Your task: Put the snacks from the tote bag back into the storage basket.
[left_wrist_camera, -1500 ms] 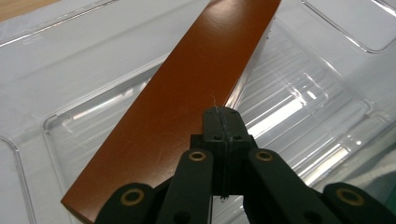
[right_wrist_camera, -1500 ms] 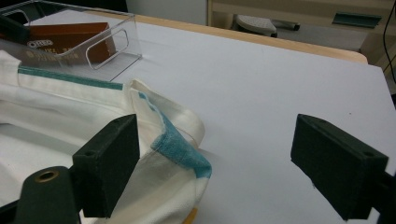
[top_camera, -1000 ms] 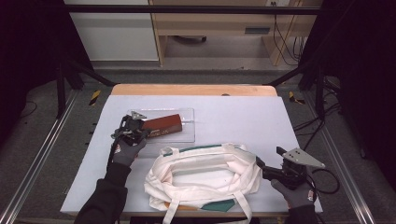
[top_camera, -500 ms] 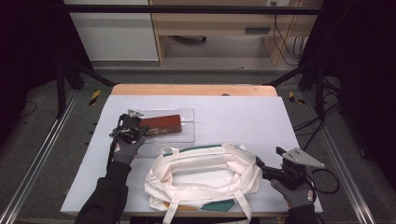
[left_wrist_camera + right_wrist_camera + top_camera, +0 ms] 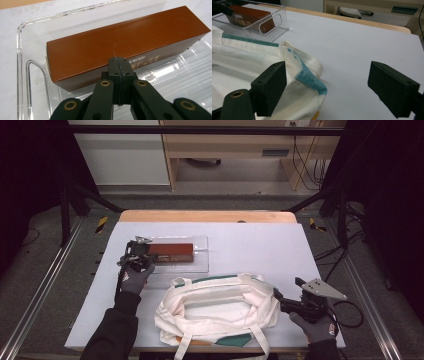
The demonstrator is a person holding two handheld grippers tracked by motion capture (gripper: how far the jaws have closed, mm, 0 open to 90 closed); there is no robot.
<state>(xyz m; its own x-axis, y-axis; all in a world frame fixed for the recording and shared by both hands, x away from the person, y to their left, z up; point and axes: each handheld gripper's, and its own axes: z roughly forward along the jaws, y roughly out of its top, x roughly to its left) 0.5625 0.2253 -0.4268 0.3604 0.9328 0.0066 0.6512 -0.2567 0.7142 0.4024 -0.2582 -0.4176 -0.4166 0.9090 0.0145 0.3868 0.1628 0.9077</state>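
While the person leans in from the near edge, the table (image 5: 260, 245) lies under a pale sheet, with a strip of bare wood showing along its far side. Beyond it the floor is grey, a light wooden desk stands against the back wall with cables hanging at its right, and dark frame posts rise on both sides.

On the sheet's left sits a clear plastic tray (image 5: 200, 262) with a long brown box (image 5: 170, 252) inside it. Near the front lies a cream tote bag (image 5: 220, 307) with green trim, mouth open.

The left gripper (image 5: 136, 254) hangs at the tray's left end. Its own view shows what the high view cannot: the jaws are pressed flat together, gripping nothing, their tips just before the brown box's (image 5: 125, 42) near long side, over the tray's ribbed floor (image 5: 175, 75). I cannot tell whether they touch the box.

The right gripper (image 5: 278, 296) sits at the bag's right edge. Its own view shows the jaws spread wide, the bag's green-trimmed rim (image 5: 308, 75) lying between them close against one jaw, the other over bare sheet (image 5: 362, 45).
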